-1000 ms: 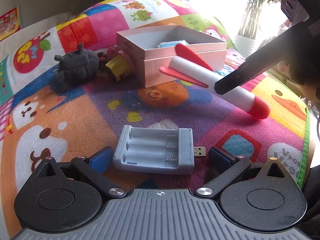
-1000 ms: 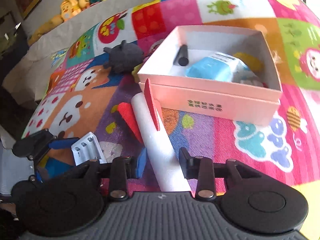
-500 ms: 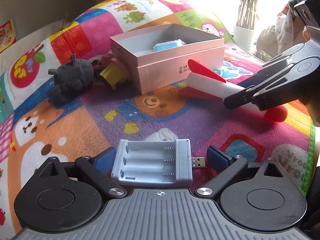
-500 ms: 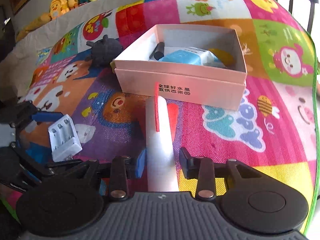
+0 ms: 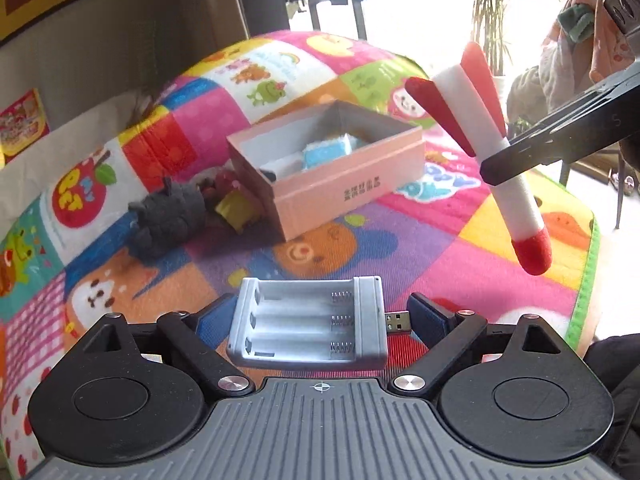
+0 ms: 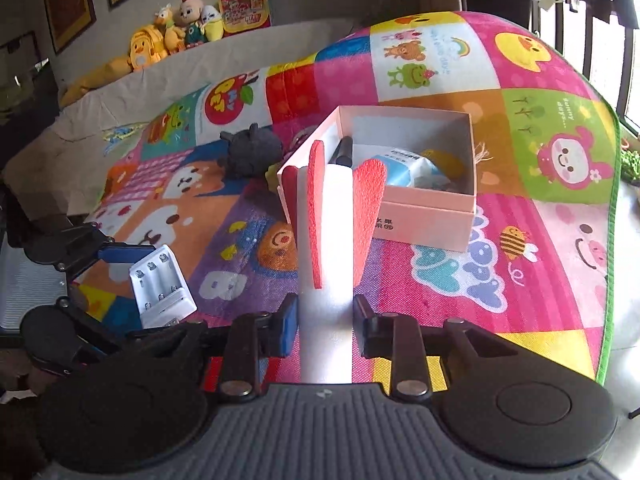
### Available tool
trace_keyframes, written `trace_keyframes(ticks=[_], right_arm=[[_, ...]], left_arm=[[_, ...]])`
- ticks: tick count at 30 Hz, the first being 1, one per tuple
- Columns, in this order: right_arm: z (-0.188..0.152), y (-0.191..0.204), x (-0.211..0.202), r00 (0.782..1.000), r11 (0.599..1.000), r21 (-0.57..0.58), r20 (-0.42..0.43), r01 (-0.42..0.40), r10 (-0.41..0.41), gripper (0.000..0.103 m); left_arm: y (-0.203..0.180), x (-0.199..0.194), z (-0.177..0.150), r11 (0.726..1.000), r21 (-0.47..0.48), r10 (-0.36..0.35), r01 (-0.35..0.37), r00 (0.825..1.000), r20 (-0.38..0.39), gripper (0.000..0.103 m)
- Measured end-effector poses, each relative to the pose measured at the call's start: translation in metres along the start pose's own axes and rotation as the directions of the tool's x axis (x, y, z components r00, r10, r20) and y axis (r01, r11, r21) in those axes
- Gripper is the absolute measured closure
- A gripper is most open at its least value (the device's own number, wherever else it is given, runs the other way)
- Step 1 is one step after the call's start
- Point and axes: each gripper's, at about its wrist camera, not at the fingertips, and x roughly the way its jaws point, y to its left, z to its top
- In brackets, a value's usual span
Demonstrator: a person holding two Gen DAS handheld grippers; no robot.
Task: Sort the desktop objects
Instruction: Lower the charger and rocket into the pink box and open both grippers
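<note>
Between the left tongs, spread wide and not pinching, lies a grey battery charger, flat on the patchwork mat, its USB plug toward the right finger. Right tongs clamped on the white shaft of a foam rocket; rocket held off the mat, red fins up, red nose down in the left wrist view. Beyond, an open pink box on the mat, holding a blue packet and a dark pen-like item. Just beside the box's left side, a dark grey plush.
</note>
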Motion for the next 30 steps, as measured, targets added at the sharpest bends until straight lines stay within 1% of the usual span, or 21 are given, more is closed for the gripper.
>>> trace_keyframes(ticks=[3,5,8,10,12,14,15,17,18,20,23,26,28,30], right_arm=[[0.003,-0.01,-0.031,0.996,0.999,0.029,0.083,0.032,-0.035,0.075],[0.006,-0.016,-0.053,0.986,0.997,0.052,0.154,0.05,-0.058,0.075],[0.011,-0.027,-0.08,0.966,0.995,0.096,0.253,0.036,-0.06,0.075],[0.015,-0.032,-0.09,0.953,0.993,0.115,0.299,0.021,-0.055,0.075],[0.02,-0.034,-0.094,0.944,0.992,0.125,0.327,0.009,-0.05,0.075],[0.025,-0.037,-0.09,0.944,0.991,0.135,0.326,0.004,-0.048,0.075],[0.027,-0.039,-0.087,0.947,0.99,0.138,0.318,0.006,-0.05,0.075],[0.032,-0.041,-0.078,0.954,0.989,0.144,0.293,0.022,-0.064,0.075],[0.034,-0.042,-0.074,0.957,0.989,0.146,0.281,0.033,-0.073,0.075],[0.037,-0.044,-0.066,0.962,0.988,0.149,0.26,0.048,-0.086,0.075],[0.043,-0.048,-0.056,0.967,0.987,0.157,0.241,0.047,-0.084,0.075],[0.057,-0.056,-0.043,0.975,0.98,0.199,0.22,0.0,-0.045,0.075],[0.074,-0.063,-0.032,0.977,0.968,0.246,0.215,-0.053,-0.001,0.075],[0.095,-0.069,-0.015,0.977,0.95,0.289,0.207,-0.118,0.058,0.075]], left_arm=[[0.0,-0.014,0.026,1.0,0.007,0.015,-0.016,0.995,0.099,0.008],[0.001,-0.013,0.048,0.999,0.021,0.022,-0.026,0.988,0.15,0.008],[0.007,0.004,0.083,0.999,0.02,0.031,-0.035,0.98,0.197,0.008],[0.016,0.023,0.11,1.0,-0.008,0.02,-0.018,0.975,0.22,0.008],[0.024,0.043,0.137,1.0,-0.015,-0.018,0.023,0.967,0.253,0.008],[0.035,0.067,0.162,0.998,-0.031,-0.034,0.045,0.954,0.298,0.006],[0.04,0.079,0.171,0.997,-0.039,-0.045,0.059,0.952,0.301,0.002],[0.053,0.099,0.182,0.995,-0.091,-0.023,0.05,0.962,0.274,0.002],[0.06,0.104,0.181,0.992,-0.12,-0.011,0.044,0.965,0.261,0.002],[0.073,0.106,0.166,0.986,-0.162,0.0,0.042,0.969,0.248,0.001],[0.081,0.101,0.125,0.984,-0.176,0.031,0.005,0.98,0.198,0.0],[0.078,0.094,0.078,0.99,-0.142,0.044,-0.026,0.991,0.129,0.0],[0.076,0.089,0.052,0.991,-0.128,0.054,-0.043,0.995,0.086,0.0],[0.077,0.085,0.032,0.988,-0.146,0.057,-0.049,0.997,0.049,0.0]])
